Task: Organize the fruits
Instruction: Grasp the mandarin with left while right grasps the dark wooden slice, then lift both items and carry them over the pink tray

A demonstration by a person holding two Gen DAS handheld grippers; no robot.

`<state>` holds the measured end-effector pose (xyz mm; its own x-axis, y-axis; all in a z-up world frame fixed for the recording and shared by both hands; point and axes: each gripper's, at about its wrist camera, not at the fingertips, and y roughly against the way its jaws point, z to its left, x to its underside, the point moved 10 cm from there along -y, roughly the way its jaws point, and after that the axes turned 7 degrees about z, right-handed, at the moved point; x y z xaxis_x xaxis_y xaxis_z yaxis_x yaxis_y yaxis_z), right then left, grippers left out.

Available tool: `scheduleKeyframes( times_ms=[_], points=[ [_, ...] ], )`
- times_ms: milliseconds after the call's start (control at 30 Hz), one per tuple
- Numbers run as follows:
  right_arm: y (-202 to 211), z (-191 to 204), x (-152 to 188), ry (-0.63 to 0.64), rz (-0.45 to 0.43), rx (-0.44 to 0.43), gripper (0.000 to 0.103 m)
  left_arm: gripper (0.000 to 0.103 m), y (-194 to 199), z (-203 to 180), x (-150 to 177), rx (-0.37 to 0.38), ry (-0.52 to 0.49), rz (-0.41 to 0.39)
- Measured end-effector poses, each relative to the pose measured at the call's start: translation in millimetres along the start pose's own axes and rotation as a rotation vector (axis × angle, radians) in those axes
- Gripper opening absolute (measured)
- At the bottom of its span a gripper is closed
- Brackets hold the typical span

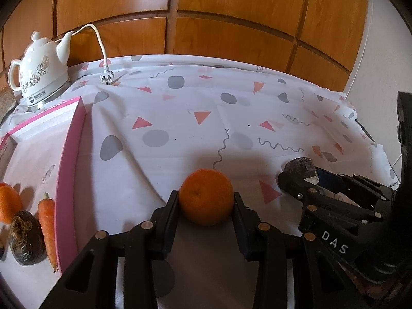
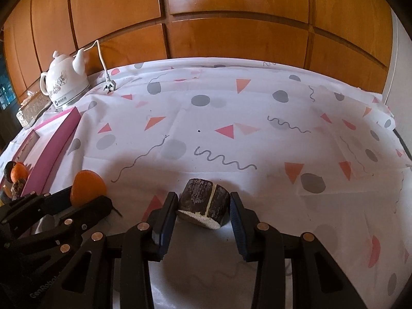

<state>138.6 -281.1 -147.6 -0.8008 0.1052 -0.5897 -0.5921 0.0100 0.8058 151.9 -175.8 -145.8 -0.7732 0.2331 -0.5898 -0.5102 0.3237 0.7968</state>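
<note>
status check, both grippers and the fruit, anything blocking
Left gripper shut on orange. Right gripper around dark cut piece, grip not confirmed. Pink box to the left, holding carrot; cloth between bare.

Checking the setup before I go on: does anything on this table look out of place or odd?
Yes. A carrot lies in the pink tray with the oranges, though it is no fruit. A loose plug lies unplugged on the tablecloth beside the kettle. The tablecloth is creased.
</note>
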Motion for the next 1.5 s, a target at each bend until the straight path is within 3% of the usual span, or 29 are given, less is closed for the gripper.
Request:
scheduleKeyframes(
  times_ms=[267, 833, 1500],
  points=[
    [-0.7, 1.7, 0.4, 0.018, 0.0, 0.02, 0.041, 0.038, 10.8, 5.7, -1.0, -0.002, 0.028, 0.0],
    [-1.9, 3.4, 1.7, 0.033, 0.009, 0.045, 0.04, 0.038, 68.9, 12.1, -16.9, 0.003, 0.045, -0.087],
    [-2.2, 4.9, 2.4, 0.052, 0.017, 0.045, 0.04, 0.039, 118.9, 78.4, -9.4, -0.074, 0.145, -0.133]
  ],
)
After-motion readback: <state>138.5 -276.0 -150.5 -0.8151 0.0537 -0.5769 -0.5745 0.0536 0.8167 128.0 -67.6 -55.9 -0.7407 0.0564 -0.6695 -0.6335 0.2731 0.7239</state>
